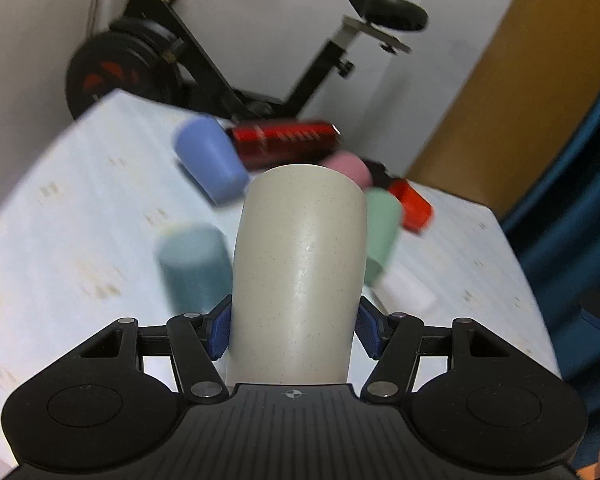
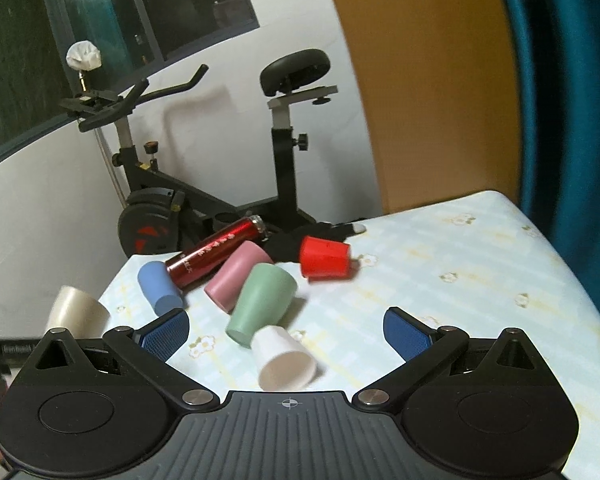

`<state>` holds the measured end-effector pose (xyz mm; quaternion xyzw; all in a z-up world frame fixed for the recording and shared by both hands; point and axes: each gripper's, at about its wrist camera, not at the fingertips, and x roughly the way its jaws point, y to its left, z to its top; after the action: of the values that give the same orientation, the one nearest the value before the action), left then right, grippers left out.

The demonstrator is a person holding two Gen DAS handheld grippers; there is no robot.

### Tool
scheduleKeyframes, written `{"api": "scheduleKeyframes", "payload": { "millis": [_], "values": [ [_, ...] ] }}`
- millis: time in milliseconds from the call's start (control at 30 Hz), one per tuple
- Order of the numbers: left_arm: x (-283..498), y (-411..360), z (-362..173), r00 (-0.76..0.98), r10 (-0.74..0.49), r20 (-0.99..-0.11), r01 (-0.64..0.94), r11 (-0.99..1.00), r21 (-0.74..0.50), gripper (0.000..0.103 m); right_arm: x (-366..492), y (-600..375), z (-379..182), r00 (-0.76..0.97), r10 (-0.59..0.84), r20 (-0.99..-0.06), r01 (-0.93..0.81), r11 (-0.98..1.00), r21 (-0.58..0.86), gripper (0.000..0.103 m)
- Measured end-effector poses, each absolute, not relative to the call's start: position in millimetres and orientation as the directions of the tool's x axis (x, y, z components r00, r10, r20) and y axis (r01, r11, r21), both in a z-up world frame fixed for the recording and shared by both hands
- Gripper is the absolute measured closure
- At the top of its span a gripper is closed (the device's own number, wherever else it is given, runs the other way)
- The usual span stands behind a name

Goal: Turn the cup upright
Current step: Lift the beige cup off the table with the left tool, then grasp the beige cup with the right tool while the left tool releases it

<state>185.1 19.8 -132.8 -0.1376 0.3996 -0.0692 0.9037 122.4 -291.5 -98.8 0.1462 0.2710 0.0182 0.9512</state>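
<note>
- The left gripper [image 1: 294, 330] is clamped on the cream speckled cup [image 1: 300, 276]; the blue pads [image 1: 219, 332] are pressed against both sides of its lower body
- The cream speckled cup is held clear of the tabletop [image 1: 60, 240], its closed base pointing away from the camera
- The right gripper [image 2: 286, 330] is spread wide, with nothing held between its pads [image 2: 166, 332]
- Just ahead of the right gripper, a white cup [image 2: 284, 360] and a green cup [image 2: 260, 304] are seen lying on their sides, touching
- Beyond them, a pink cup [image 2: 236, 276], a blue cup [image 2: 160, 286], a red cup [image 2: 324, 258] and a red bottle [image 2: 216, 254] are lying on the floral cloth
- An exercise bike [image 2: 220, 160] is located behind the tabletop
</note>
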Motion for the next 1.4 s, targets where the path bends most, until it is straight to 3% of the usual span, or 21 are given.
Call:
{"api": "scheduleKeyframes", "payload": {
  "millis": [433,800,1067,1233,1400],
  "values": [
    [205,-49,-215,0.558,-0.292,-0.777,-0.029,0.929,-0.37,0.039,91,-321,-115,0.845,0.071,-0.531,0.083,0.962,0.261,0.0],
    [197,-70,-229,0.55,-0.298,-0.78,0.005,0.935,-0.354,0.039,99,-319,-127,0.818,0.075,-0.57,0.078,0.968,0.24,0.0],
    [182,-79,-229,0.576,-0.275,-0.77,0.096,0.958,-0.271,0.038,99,-308,-141,0.796,0.09,-0.599,0.072,0.968,0.241,0.0],
    [162,-71,-205,0.671,-0.246,-0.7,0.13,0.968,-0.216,0.025,95,-299,-141,0.798,0.111,-0.592,0.042,0.97,0.238,0.0],
    [138,-53,-177,0.804,-0.148,-0.576,0.1,0.988,-0.115,0.022,97,-289,-142,0.794,0.135,-0.593,0.011,0.972,0.235,0.0]
  ]
}}
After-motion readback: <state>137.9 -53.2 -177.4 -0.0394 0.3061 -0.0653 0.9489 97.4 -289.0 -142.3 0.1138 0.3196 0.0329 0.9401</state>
